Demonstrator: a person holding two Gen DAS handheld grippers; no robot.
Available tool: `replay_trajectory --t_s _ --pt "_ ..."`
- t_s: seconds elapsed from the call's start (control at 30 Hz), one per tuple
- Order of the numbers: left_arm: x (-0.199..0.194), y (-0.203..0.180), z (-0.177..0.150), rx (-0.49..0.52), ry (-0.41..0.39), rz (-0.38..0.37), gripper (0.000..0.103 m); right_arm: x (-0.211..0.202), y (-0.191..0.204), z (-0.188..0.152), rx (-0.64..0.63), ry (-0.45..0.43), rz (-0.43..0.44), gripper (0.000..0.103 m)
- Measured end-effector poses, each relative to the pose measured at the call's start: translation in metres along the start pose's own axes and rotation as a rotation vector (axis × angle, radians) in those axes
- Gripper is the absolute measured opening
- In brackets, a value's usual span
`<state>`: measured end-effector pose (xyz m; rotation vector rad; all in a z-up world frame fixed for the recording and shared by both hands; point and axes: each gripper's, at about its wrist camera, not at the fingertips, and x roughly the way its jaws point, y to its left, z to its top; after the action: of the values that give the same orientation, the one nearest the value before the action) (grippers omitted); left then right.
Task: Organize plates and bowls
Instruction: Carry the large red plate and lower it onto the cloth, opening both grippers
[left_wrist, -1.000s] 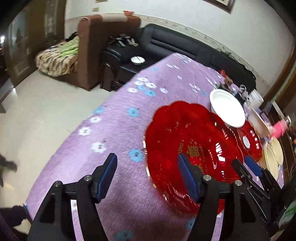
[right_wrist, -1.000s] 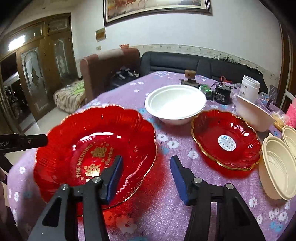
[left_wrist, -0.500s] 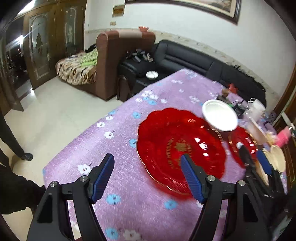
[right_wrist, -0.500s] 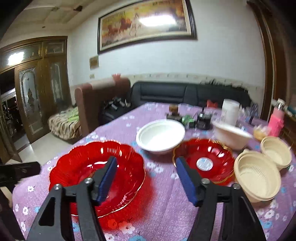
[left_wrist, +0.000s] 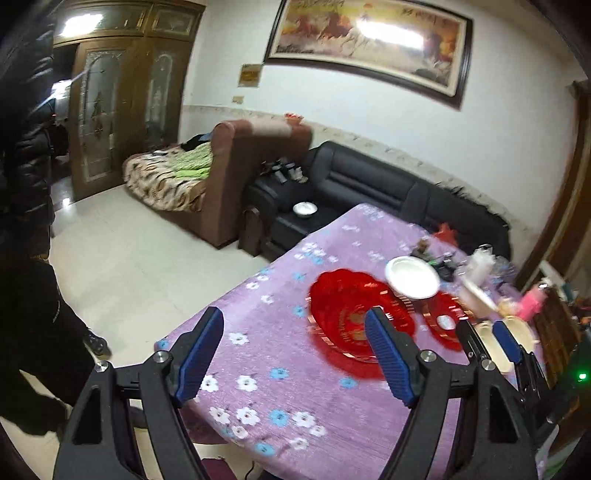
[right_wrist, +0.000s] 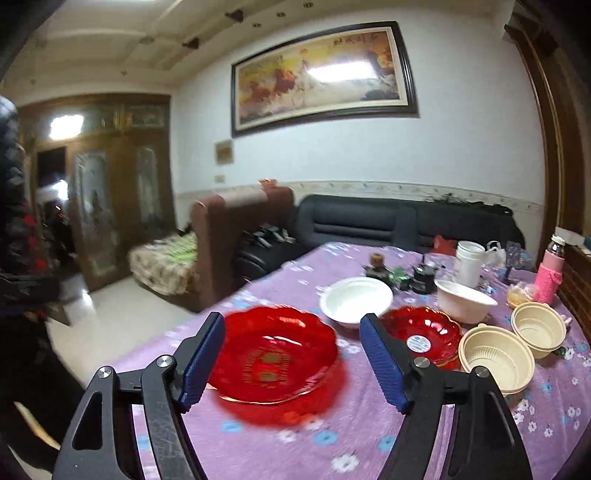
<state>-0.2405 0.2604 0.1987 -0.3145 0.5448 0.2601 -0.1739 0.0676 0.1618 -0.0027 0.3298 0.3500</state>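
Red and shiny, the big red plate (right_wrist: 275, 356) lies on the purple tablecloth (right_wrist: 369, 439) in the lower middle of the right wrist view, and nothing is holding it. It looks smooth and slippery (like glass or hard plastic), so it could slide out of a weak pinch on its thin wavy rim and bang down on the table.

To its right in that view sit the white bowl (right_wrist: 355, 301), just beside it, then the small red plate (right_wrist: 421, 338), and then the cream bowls (right_wrist: 496, 356) near the right edge. These things are close together. A gripper that comes down fast could bump one into its neighbour, or knock the pink bottle (right_wrist: 550, 278) in the far right of the frame.

In the left wrist view the table's near corner is at the bottom middle, so a dish pushed that way might drop to the floor. A person in dark clothes (left_wrist: 26, 221) stands at the left edge.

The left gripper (left_wrist: 295, 350) points down at a slant toward the table. Its jaws are opening and nothing is between them. The right gripper (right_wrist: 291, 356) points more level, over the big red plate. Its jaws are opening too, with nothing in them.
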Motion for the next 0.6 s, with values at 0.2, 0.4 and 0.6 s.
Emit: replay_trajectory --t_s 0.2,0.4,0.6 --pt "-0.062 -0.034 0.023 0.096 -0.063 -0.196 0.079 -0.086 -0.012 0.067 0.026 -0.112 -0.004 0.083" --pt "-0.119 -0.076 0.070 0.218 -0.100 -0.313 0.083 -0.167 -0.034 0.177 -0.033 -0.164 -0.126 0.085" --pt "-0.115 -0.111 0.122 0.278 -0.094 -0.329 0.087 -0.216 -0.069 0.269 -0.003 -0.195 -0.281 0.092"
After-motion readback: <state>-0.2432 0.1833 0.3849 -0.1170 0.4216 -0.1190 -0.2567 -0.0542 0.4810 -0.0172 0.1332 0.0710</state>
